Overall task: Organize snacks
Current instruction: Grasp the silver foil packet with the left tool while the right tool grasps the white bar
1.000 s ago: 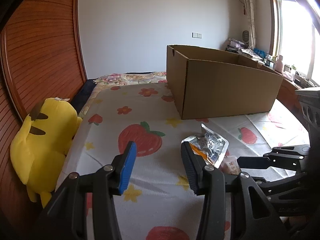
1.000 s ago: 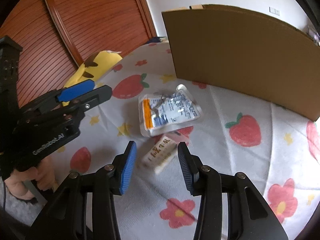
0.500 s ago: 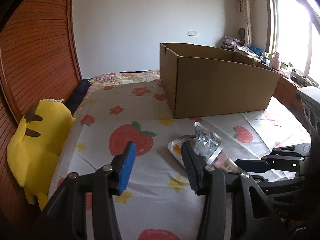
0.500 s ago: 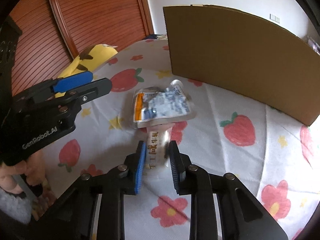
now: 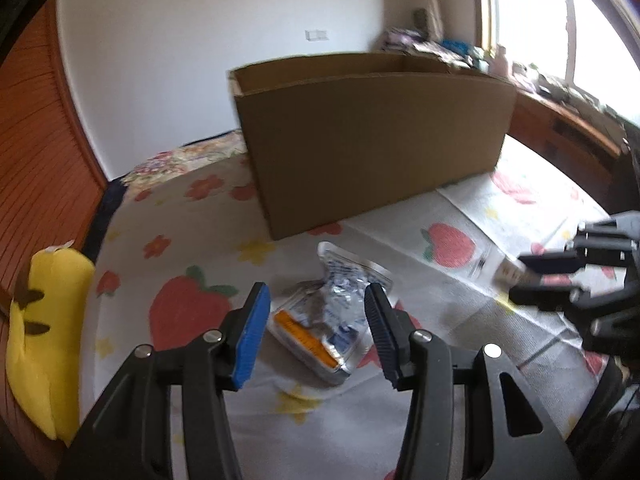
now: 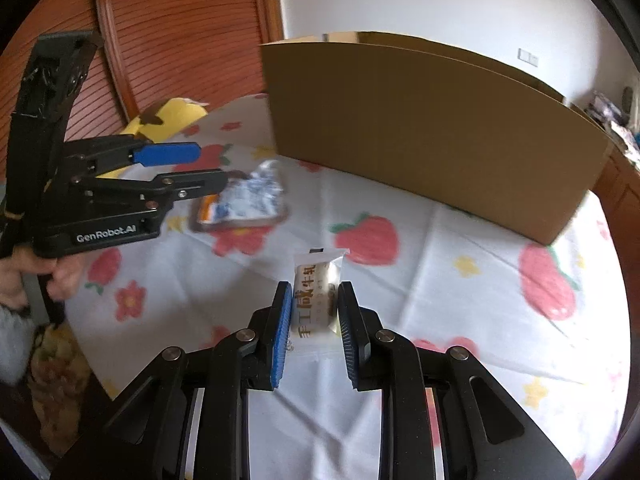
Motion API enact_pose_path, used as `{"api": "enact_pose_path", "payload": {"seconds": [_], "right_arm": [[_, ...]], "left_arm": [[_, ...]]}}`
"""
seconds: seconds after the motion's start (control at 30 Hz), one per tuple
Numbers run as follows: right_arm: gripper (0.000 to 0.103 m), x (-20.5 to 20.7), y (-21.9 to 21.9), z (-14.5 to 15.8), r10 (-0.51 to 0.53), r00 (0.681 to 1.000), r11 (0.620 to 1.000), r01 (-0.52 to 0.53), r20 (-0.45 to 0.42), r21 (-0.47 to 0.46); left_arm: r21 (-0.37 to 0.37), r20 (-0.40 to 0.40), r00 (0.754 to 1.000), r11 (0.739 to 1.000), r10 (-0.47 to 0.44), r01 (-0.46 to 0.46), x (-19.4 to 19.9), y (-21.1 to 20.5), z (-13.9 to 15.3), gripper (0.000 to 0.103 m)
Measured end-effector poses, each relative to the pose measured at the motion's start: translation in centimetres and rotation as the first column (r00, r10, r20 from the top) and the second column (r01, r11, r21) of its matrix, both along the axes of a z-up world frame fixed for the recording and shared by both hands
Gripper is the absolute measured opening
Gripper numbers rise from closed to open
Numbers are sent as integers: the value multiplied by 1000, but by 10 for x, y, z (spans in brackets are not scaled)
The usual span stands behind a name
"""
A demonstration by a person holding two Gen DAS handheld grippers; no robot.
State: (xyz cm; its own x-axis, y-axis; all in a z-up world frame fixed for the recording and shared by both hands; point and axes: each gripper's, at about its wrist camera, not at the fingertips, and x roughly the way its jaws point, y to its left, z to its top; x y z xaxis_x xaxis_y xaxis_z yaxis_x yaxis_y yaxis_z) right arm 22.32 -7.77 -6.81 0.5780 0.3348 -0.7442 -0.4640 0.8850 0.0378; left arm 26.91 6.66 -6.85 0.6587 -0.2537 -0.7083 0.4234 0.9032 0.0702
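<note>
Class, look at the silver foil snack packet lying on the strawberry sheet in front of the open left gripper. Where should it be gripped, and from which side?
Grip the silver foil packet across its puffed, crinkled middle, coming down from above and the near side with the left gripper. It lies flat on the strawberry sheet, so its sealed edges offer no purchase, while the raised middle already sits between the open fingers.

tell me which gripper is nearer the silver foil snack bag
Left. The left gripper hangs open right over the silver foil snack bag, which shows between its fingers. The right gripper is off to the side, shut on the white candy packet.
</note>
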Motion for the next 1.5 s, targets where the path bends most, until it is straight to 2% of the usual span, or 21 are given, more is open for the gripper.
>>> {"api": "enact_pose_path", "payload": {"seconds": [0.2, 0.4, 0.57, 0.9, 1.1, 1.3, 1.5], "right_arm": [[22, 7, -29, 1, -42, 999, 999, 42, 4, 2], [22, 17, -42, 0, -68, 998, 998, 68, 6, 10], [22, 21, -48, -6, -69, 998, 998, 69, 0, 11], [22, 21, -48, -9, -42, 999, 998, 43, -19, 44], [22, 20, -49, -9, -38, 999, 997, 40, -29, 60], [22, 22, -51, -10, -32, 999, 998, 34, -34, 62], [22, 23, -50, -10, -29, 999, 997, 31, -36, 64]], "left_arm": [[65, -55, 996, 995, -74, 78, 12, -17, -8, 51], [80, -96, 993, 993, -75, 83, 21, -22, -14, 54], [83, -93, 992, 993, -81, 89, 24, -23, -17, 67], [80, -97, 989, 989, -114, 122, 29, -24, -13, 68], [86, -47, 985, 982, -166, 170, 26, -26, 6, 68], [102, -105, 978, 976, -182, 193, 48, -30, -5, 68], [0, -226, 955, 980, -194, 199, 59, -18, -11, 68]]}}
